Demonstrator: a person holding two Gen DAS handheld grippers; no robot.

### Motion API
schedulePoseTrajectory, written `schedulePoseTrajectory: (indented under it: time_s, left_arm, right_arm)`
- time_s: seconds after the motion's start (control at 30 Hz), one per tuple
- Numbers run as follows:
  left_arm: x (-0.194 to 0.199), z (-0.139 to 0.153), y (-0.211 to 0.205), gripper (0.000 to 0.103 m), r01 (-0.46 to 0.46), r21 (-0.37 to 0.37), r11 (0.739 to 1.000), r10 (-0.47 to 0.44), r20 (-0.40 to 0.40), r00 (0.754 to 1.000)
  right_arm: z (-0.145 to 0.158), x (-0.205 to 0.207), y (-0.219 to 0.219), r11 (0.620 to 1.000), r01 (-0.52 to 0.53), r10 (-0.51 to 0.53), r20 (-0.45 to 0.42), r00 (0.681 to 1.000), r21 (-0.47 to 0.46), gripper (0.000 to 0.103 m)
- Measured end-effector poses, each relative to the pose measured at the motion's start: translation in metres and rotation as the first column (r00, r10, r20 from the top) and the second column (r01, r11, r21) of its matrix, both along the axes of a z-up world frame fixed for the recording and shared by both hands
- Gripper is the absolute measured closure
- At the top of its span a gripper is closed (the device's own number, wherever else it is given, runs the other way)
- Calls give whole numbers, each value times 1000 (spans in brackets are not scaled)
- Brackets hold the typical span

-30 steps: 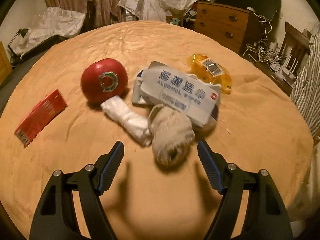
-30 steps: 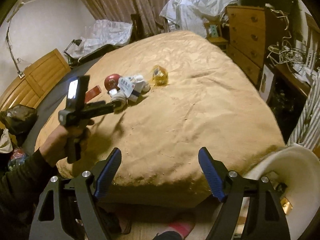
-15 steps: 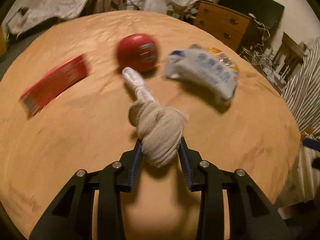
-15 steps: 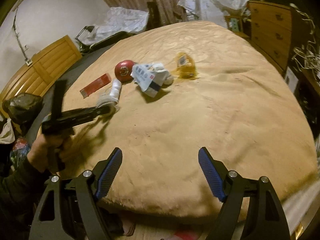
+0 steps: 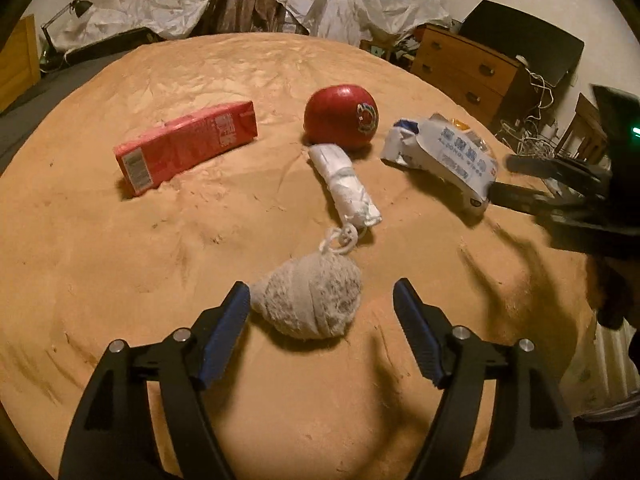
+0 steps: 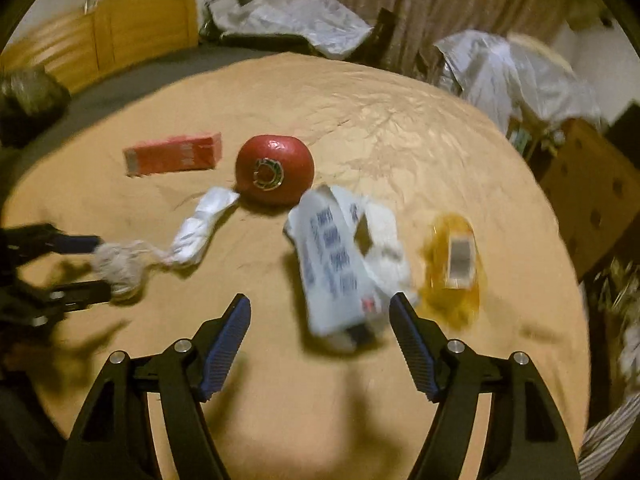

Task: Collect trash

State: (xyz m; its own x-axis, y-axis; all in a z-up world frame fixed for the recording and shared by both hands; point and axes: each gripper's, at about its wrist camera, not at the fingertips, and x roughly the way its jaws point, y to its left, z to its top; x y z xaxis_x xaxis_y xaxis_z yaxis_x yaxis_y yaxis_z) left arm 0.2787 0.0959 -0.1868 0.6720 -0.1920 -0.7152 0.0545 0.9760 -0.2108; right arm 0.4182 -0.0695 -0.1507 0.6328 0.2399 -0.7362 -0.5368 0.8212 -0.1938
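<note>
Trash lies on a tan bedspread (image 5: 120,264). A grey balled sock (image 5: 308,300) lies between the open fingers of my left gripper (image 5: 322,312), its left finger touching it. Beyond are a white wrapped bundle (image 5: 346,188), a red ball (image 5: 341,122), a red carton (image 5: 186,146) and a white alcohol-wipes pack (image 5: 444,156). In the right wrist view my right gripper (image 6: 320,322) is open just in front of the wipes pack (image 6: 340,264), with a yellow wrapper (image 6: 454,268) to its right. The sock (image 6: 118,268), ball (image 6: 274,170) and carton (image 6: 174,154) show there too.
A wooden dresser (image 5: 468,68) with tangled cables stands beyond the bed at the right. Plastic-covered heaps (image 5: 352,4) and curtains line the back. A wooden headboard (image 6: 104,32) and a dark bag (image 6: 28,100) are at the left. My right gripper shows at the right edge of the left wrist view (image 5: 560,192).
My left gripper has opened and let go of the sock, which now lies on the bedspread. My right gripper has moved forward over the bed up to the wipes pack.
</note>
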Motion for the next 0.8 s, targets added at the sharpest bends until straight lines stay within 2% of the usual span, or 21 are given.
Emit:
schedulePoseTrajectory:
  time_s: [0.1,0.13,0.2,0.23,0.27,0.3,0.4,0.6,0.63,0.67,0.73,0.8]
  left_arm:
    - [1,1,6,25,-32,2,999,32,15,999]
    - [0,1,8,25,-37,0,999,37,21,999]
    - [2,-2,9,25,-39,-1,999,39,15,999]
    - [4,-4,8,25,-36,0,999,36,12,999]
    - [4,-6,6,24,-32,4,999,32,10,999]
    - [5,-8,4,24,-27,10,1000,27,6,1000]
    - [4,-10,0,25,-13,7,1000,13,4,1000]
    - [5,-17,5,24,-28,-3,1000,28,-10,1000]
    - [5,-19,6,24,-30,-9,1000,30,-14,999]
    - [5,-19,7,25,-33,-11,999,32,-17,999]
    - [7,-20,6,25,-33,-12,999,32,-20,999]
    - [9,-19,6,24,-28,-11,1000,28,-20,999]
  right_arm:
    - [-12,14,15,997,0,1,14,1000,-79,41]
    - [-17,18,18,995,-3,4,11,1000,-99,50]
    - [-23,19,19,993,-2,3,16,1000,-118,58]
    - [-23,19,17,993,9,-7,20,1000,-115,70]
    - [-23,20,15,994,18,-16,14,1000,-103,86]
    - [-20,20,11,997,26,-27,-3,1000,-78,93]
    - [-8,7,-5,1000,21,-22,-68,997,-1,97]
    - [-7,-20,-37,995,-1,25,-243,970,99,96]
    - [-6,-20,-43,995,7,16,-226,974,102,87]
    - [-4,-22,-47,995,18,2,-202,979,98,66]
    - [2,-18,-54,992,44,-24,-169,985,118,51]
    - [6,-6,-51,990,50,-30,-147,989,131,43]
